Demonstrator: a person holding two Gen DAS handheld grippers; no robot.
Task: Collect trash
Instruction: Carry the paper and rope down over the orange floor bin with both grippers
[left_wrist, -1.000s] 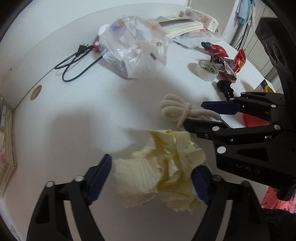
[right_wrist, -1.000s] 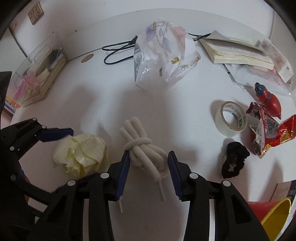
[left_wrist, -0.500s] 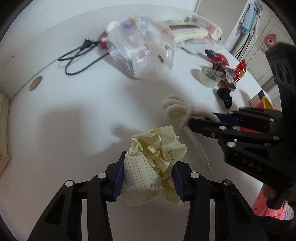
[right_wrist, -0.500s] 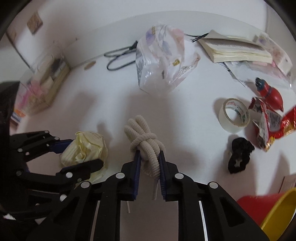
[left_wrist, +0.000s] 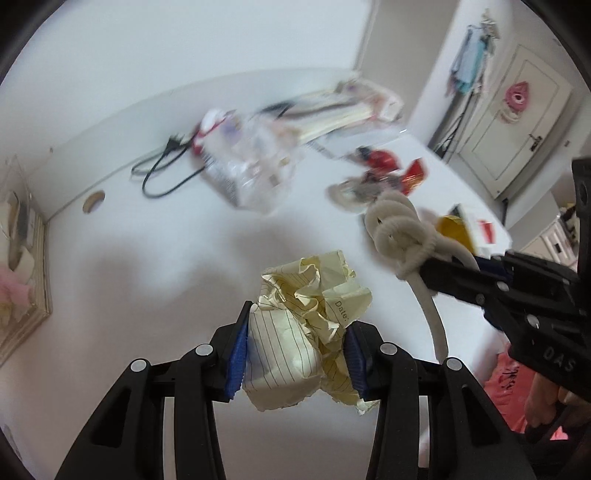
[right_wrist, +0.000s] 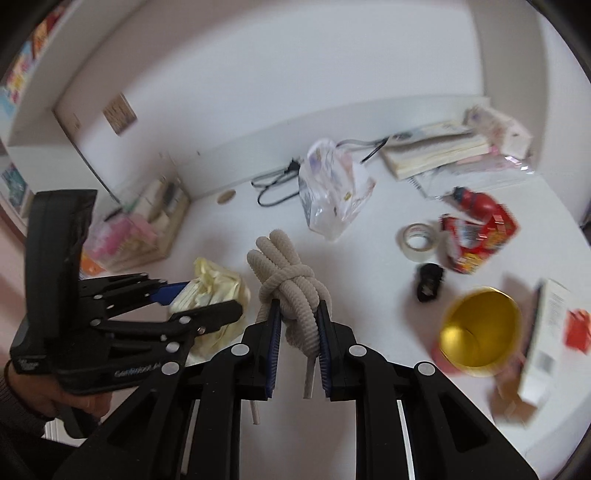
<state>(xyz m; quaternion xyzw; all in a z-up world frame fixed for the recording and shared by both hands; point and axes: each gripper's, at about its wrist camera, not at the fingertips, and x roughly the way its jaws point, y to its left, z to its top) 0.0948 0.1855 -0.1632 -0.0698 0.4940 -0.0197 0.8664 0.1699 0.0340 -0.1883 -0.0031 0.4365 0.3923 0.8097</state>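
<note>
A crumpled ball of yellow lined paper (left_wrist: 299, 325) hangs above the white table (left_wrist: 147, 258), with my left gripper (left_wrist: 295, 350) shut on it between its blue pads. Seen from the right wrist, the same paper ball (right_wrist: 214, 291) shows at the left, still in that gripper. My right gripper (right_wrist: 297, 325) is shut on a knotted cream rope (right_wrist: 288, 284), also lifted off the table. In the left wrist view the rope (left_wrist: 399, 232) is at the right, its loose end dangling below the black fingers (left_wrist: 461, 280).
On the table lie a crumpled clear plastic bag (right_wrist: 332, 195), a red snack wrapper (right_wrist: 476, 236), a tape roll (right_wrist: 419, 238), a black hair tie (right_wrist: 428, 280), a black cable (right_wrist: 275, 184), books (right_wrist: 436, 151) and a red cup with a gold inside (right_wrist: 476, 332). A person's hand (right_wrist: 55, 384) holds the left gripper.
Both grippers closed, the left on the paper ball and the right on the rope. Both then rose off the table with their loads.
</note>
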